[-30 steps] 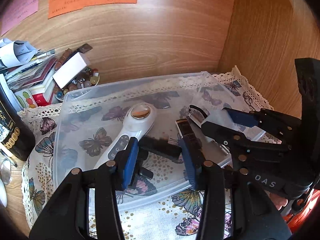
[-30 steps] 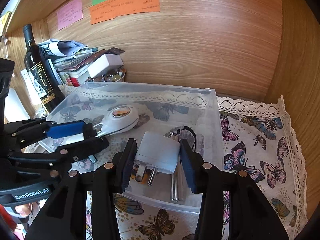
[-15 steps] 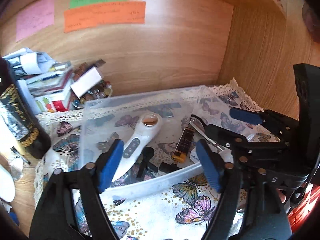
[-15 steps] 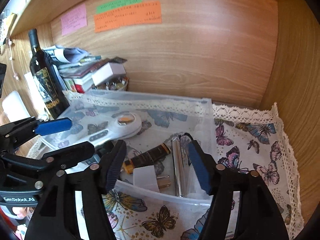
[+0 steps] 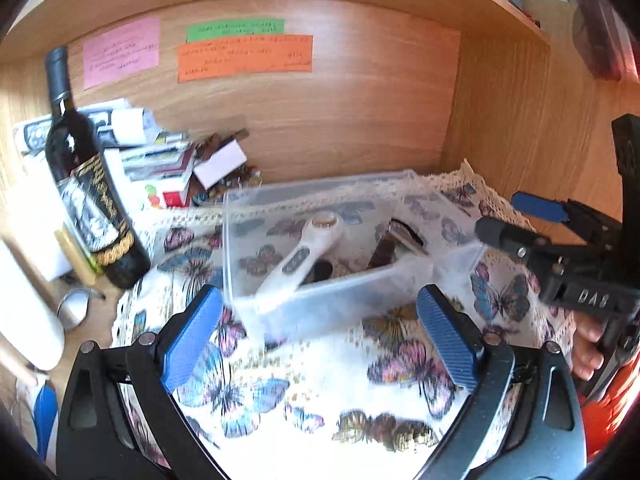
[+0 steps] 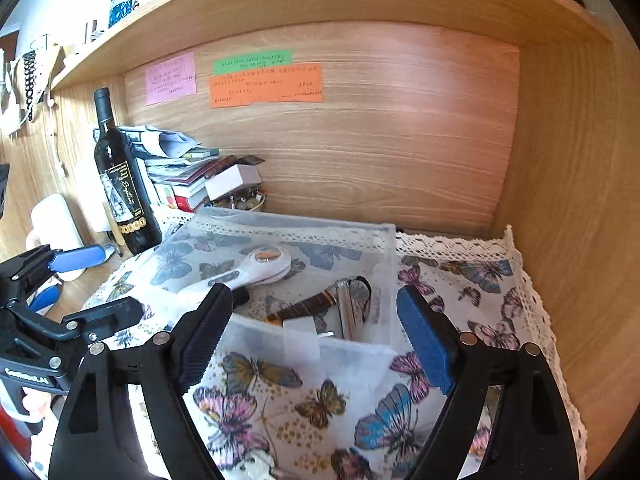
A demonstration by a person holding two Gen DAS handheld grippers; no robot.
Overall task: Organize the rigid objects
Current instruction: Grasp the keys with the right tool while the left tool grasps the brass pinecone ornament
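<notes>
Both grippers have pulled back from the clear bin (image 6: 304,344) since a second ago — my left gripper (image 5: 320,336) and right gripper (image 6: 312,332) now hang near its front wall, jaws wide apart, holding nothing. Inside lie the white plug (image 6: 299,325), brown knife (image 6: 308,306) and white handheld device (image 6: 256,268) — farther left, the wine bottle (image 6: 120,184).

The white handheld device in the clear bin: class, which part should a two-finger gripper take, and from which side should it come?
Probably grip the white handheld device across its narrow handle, coming down from above through the open top of the clear bin. The handle looks slimmer than the round head and points toward the near wall, and the bin walls block a sideways approach. Both grippers are open and empty.
</notes>
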